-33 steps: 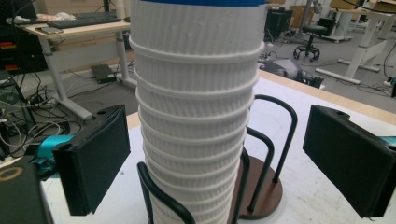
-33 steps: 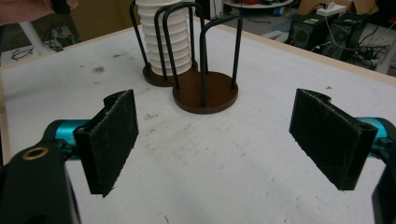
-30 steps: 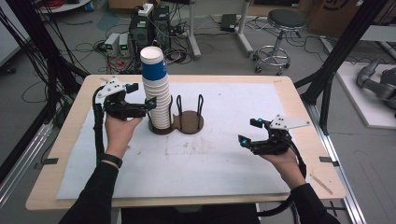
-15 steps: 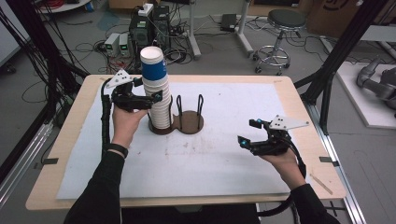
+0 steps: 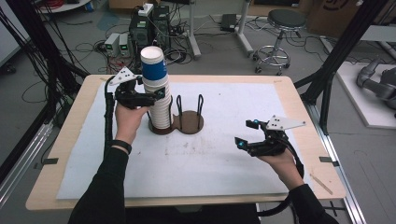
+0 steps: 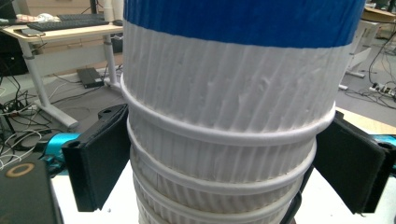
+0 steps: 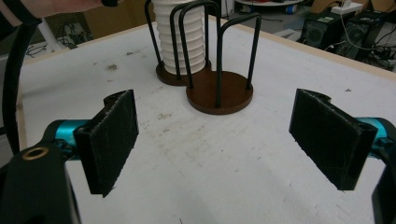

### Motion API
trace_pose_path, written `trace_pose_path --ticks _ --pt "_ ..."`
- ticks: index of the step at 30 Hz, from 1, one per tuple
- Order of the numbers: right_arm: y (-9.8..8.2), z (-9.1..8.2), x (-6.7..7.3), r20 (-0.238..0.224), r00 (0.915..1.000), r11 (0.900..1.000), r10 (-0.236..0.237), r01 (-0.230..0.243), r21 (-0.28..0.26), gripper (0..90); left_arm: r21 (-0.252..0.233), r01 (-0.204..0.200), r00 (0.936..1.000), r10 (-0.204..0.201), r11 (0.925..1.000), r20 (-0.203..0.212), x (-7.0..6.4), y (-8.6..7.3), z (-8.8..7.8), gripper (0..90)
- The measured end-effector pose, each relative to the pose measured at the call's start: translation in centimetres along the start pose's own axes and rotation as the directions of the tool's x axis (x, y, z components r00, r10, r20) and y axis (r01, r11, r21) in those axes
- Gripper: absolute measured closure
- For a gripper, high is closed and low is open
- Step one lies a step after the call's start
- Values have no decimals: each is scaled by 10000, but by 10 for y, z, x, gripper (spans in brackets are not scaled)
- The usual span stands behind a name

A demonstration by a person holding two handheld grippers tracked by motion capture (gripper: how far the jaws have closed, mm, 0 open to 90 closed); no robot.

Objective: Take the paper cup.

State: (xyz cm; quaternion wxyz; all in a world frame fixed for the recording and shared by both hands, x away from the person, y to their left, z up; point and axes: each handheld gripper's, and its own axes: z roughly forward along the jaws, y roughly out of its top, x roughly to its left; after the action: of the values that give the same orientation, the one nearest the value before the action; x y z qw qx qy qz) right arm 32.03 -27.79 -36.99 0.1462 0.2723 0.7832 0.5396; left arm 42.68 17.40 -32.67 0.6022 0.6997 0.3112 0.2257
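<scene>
The left gripper [image 5: 158, 94] has just been closing around the cup stack [image 5: 157, 95], pads not yet pressing. The right gripper [image 5: 246, 135] hovers open above the surface [image 5: 219, 163].

Gripper: the right gripper [image 7: 212, 149] hangs over the white table cover [image 7: 196, 168], jaws standing wide with nothing between them.
Holder: a brown two-disc stand [image 7: 219, 91] with black wire loops sits beyond the jaws.
Cups: the white ribbed cup stack [image 7: 180, 35] fills the stand's far disc.
Near disc: bare.
</scene>
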Motion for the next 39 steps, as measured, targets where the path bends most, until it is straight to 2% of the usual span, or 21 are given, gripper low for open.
trace_pose_path --ticks 6,13,20,30,39 --pt "9 2 1 6 10000 10000 28 -28 -85 159 25 -29 10000 29 10000 -30 0 0 0 108" --pt "25 5 2 -75 9998 9992 -185 182 -347 160 63 -30 9999 31 10000 -101 -1 1 0 108" --pt "53 12 2 -197 9979 9972 -609 600 -446 159 81 -73 9999 74 9999 -110 -1 1 -1 109" --pt "93 37 5 -536 9931 9930 -1047 1015 -604 160 92 -165 9997 166 9998 -163 -2 1 -1 111" --pt "131 60 9 -1018 9903 9909 -947 839 -1055 160 107 -178 9997 180 9998 -189 -2 2 -1 112"
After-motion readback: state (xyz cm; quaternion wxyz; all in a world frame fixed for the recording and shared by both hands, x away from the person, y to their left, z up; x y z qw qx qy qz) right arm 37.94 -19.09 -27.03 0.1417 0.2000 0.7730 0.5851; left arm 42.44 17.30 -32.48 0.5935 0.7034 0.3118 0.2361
